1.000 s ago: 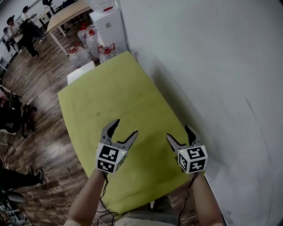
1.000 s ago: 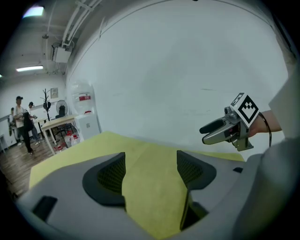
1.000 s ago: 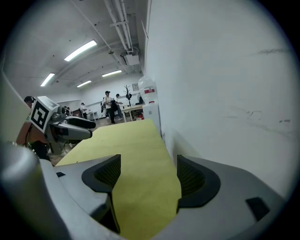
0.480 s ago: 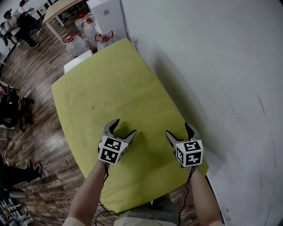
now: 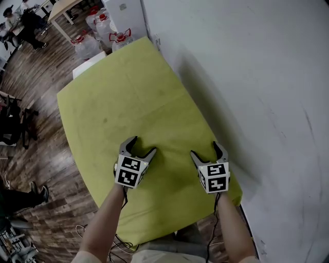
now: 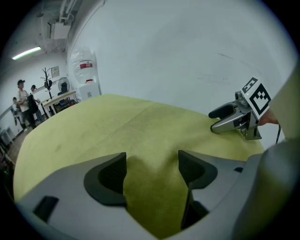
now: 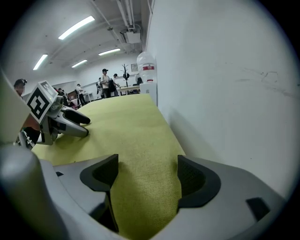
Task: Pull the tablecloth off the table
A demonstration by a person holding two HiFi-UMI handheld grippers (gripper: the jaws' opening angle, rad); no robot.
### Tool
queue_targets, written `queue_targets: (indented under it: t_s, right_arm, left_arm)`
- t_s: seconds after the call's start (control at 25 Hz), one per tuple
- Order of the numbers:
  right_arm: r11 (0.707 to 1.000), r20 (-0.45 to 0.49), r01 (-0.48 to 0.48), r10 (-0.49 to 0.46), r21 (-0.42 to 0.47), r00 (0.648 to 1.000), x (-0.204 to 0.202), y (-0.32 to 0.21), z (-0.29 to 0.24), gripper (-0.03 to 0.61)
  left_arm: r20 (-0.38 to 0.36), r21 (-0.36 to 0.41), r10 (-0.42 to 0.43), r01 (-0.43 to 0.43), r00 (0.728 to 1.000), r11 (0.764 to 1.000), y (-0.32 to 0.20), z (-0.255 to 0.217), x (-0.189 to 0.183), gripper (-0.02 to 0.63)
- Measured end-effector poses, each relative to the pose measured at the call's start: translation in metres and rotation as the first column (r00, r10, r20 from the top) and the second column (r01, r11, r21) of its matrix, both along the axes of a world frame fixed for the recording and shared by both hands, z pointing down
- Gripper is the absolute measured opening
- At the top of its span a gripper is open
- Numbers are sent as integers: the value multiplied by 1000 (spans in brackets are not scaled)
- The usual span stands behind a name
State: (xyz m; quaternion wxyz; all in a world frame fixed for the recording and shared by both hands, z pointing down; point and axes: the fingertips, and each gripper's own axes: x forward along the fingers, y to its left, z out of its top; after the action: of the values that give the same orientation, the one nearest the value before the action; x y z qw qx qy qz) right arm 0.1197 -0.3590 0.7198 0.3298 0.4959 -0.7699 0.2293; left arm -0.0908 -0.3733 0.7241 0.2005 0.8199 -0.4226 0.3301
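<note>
A yellow-green tablecloth point(image 5: 133, 108) covers the table that stands against the white wall. It shows in the left gripper view as a tablecloth point(image 6: 108, 126) lying flat, and in the right gripper view as a flat tablecloth point(image 7: 126, 122). My left gripper point(image 5: 144, 145) sits low over the cloth's near part, jaws opening, with cloth under the gap and the pads off it. My right gripper point(image 5: 205, 149) is beside it, close to the wall-side edge, jaws also opening over bare cloth. Each gripper view shows the other: the right gripper point(image 6: 213, 121) and the left gripper point(image 7: 86, 127).
The white wall point(image 5: 247, 77) runs along the table's right side. Water bottles point(image 5: 118, 38) and a white dispenser point(image 5: 123, 10) stand past the far end. Wooden floor point(image 5: 36, 154) lies to the left, with people and another table far off.
Both grippers have come down closer to the cloth at the table's near end, and their jaws stand a little wider. The cloth has not moved.
</note>
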Motion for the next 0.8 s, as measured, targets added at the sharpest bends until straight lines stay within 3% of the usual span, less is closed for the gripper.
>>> queue_targets:
  t_s: [0.08, 0.2, 0.36, 0.56, 0.68, 0.8]
  right_arm:
    - [1000, -1, -12, 12, -4, 1000, 1, 0, 0, 399]
    - [999, -1, -38, 38, -17, 999, 2, -2, 0, 379]
    - [999, 0, -44, 44, -24, 999, 0, 1, -1, 284]
    - [999, 7, -20, 21, -43, 1000, -1, 10, -1, 170]
    - [996, 45, -8, 12, -90, 999, -1, 17, 0, 61]
    - [997, 115, -11, 19, -71, 993, 0, 21, -8, 32]
  left_arm:
    - [3, 14, -7, 7, 1000, 1000, 0, 1, 0, 354]
    - [7, 26, -10, 10, 1000, 1000, 2, 1, 4, 286]
    - [8, 22, -8, 8, 1000, 1000, 7, -1, 13, 201]
    - [-14, -28, -34, 33, 999, 999, 14, 0, 15, 44]
    - [-45, -44, -71, 69, 996, 997, 20, -5, 11, 25]
    - [-29, 1, -67, 67, 997, 998, 20, -20, 13, 21]
